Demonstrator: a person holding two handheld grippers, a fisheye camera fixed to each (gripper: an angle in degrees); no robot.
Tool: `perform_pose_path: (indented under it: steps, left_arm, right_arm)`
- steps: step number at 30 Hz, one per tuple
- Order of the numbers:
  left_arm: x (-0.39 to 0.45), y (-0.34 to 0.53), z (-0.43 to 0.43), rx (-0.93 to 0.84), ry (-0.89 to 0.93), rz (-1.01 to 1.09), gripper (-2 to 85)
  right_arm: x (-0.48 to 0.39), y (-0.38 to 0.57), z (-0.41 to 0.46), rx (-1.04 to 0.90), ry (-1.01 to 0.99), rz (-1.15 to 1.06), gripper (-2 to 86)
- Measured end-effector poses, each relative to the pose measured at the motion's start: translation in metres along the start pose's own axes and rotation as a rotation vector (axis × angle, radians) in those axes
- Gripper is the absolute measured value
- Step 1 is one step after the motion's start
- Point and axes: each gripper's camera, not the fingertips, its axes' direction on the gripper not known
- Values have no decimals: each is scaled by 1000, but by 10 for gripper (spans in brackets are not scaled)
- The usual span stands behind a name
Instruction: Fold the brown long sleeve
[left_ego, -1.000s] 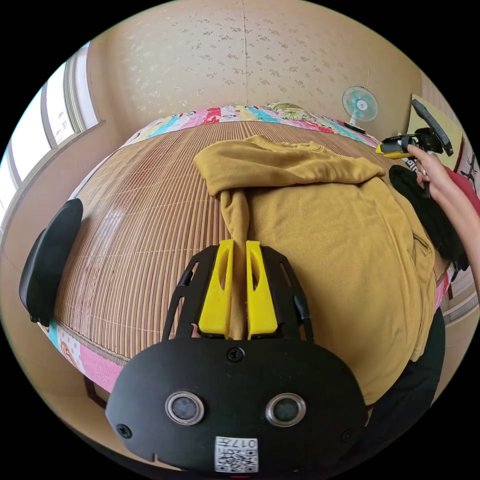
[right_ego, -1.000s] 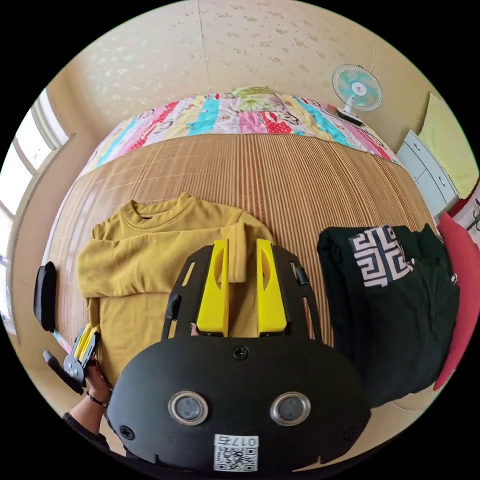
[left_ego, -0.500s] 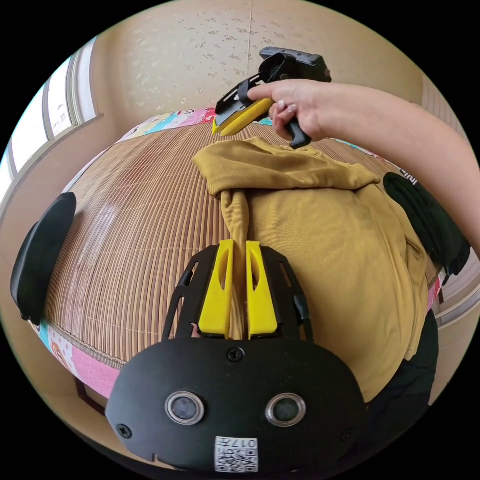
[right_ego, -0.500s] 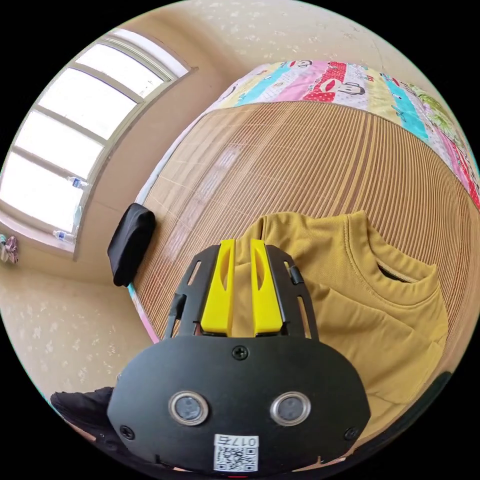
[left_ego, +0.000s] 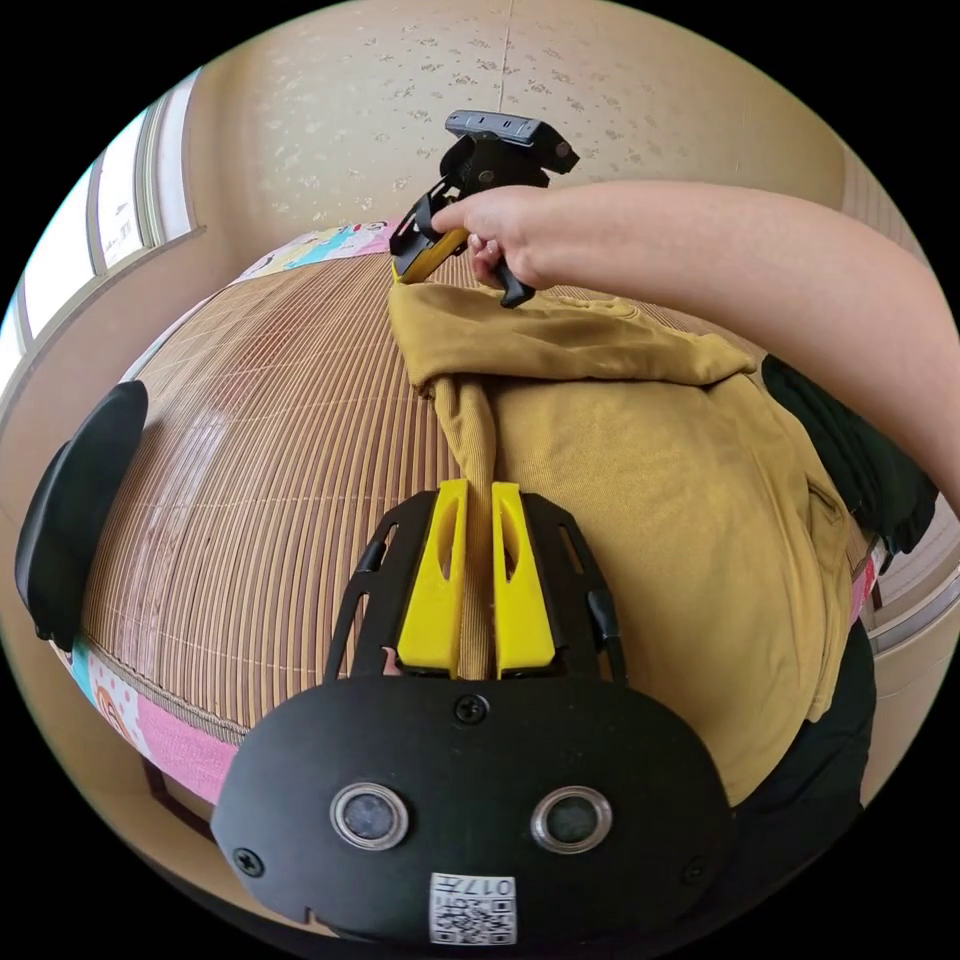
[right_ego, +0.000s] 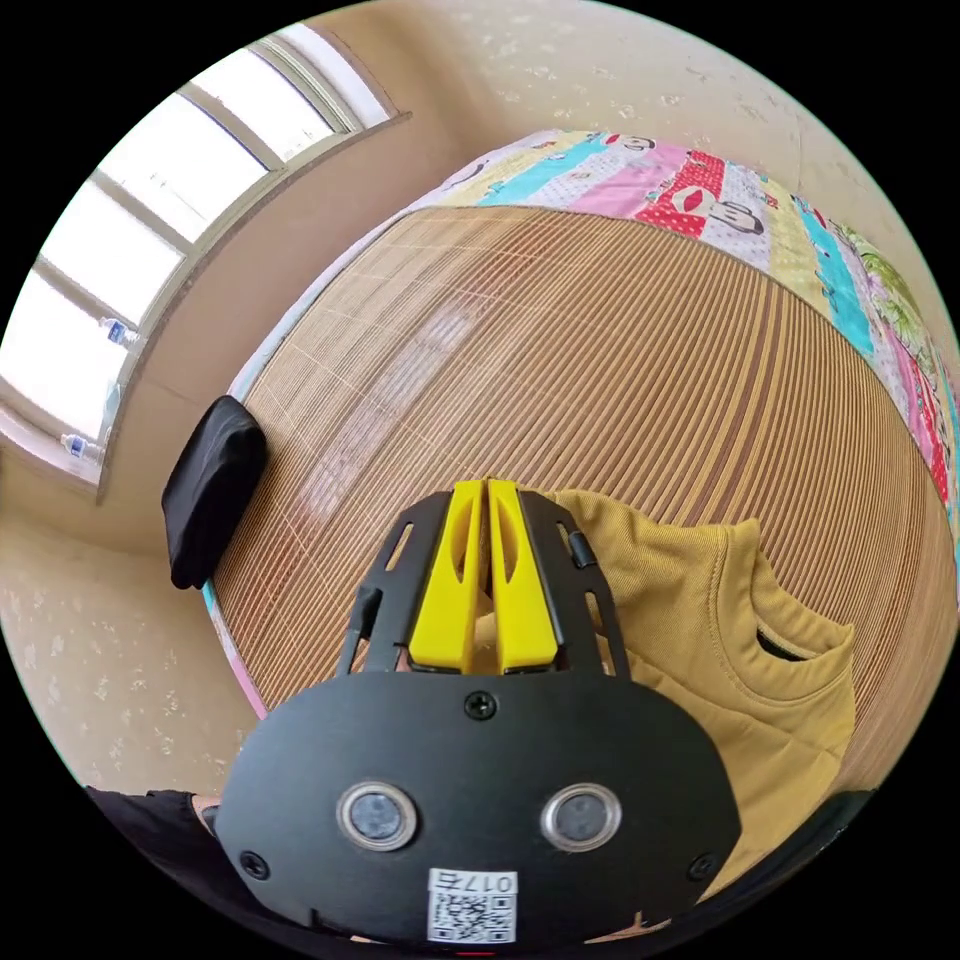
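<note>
Ribbed matt cloth shirt (left_ego: 640, 500), slatted bamboo mat (left_ego: 270, 450)

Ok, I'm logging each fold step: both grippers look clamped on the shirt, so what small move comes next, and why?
Probably lift both together and carry that side edge across the body: the left gripper pinches the brown shirt's lower edge, the right gripper its shoulder corner.

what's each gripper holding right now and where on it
Left gripper is shut on the brown long sleeve by its hanging sleeve. Right gripper is shut on its shoulder corner, beside the collar.
</note>
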Motion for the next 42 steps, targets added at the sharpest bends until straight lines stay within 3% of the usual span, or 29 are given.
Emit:
perform_pose_path:
  steps: [4, 6, 14, 19, 23, 25, 29, 37, 42]
  left_arm:
    - [-3, -1, -3, 0, -10, 5, 50]
    - [-6, -2, -4, -1, -9, 5, 49]
    - [-13, -4, -8, -1, -10, 5, 49]
    - [-15, -5, -11, -1, -17, 9, 49]
    - [-15, -6, -12, -1, -26, 13, 49]
    - [-15, -7, -13, -2, -37, 18, 49]
    - [-15, -8, -14, -3, -41, 20, 49]
    - [-17, -9, -16, -5, -45, 21, 49]
    - [-19, -9, -16, -5, -42, 20, 49]
  right_arm:
    - [-18, -9, 20, 66, 98, -15, 14]
    - [-15, -13, 46, -54, 112, 2, 19]
    - [-13, 74, -88, 267, 93, -34, 68]
    - [81, 198, -180, 314, 349, 249, 83]
    - [134, 278, -216, 301, 389, 443, 90]
    - [149, 306, -216, 247, 292, 461, 88]
    - [142, 315, -212, 199, 204, 426, 69]
    - [64, 311, -308, 456, 477, 357, 47]
    - [95, 295, -298, 241, 467, 440, 78]
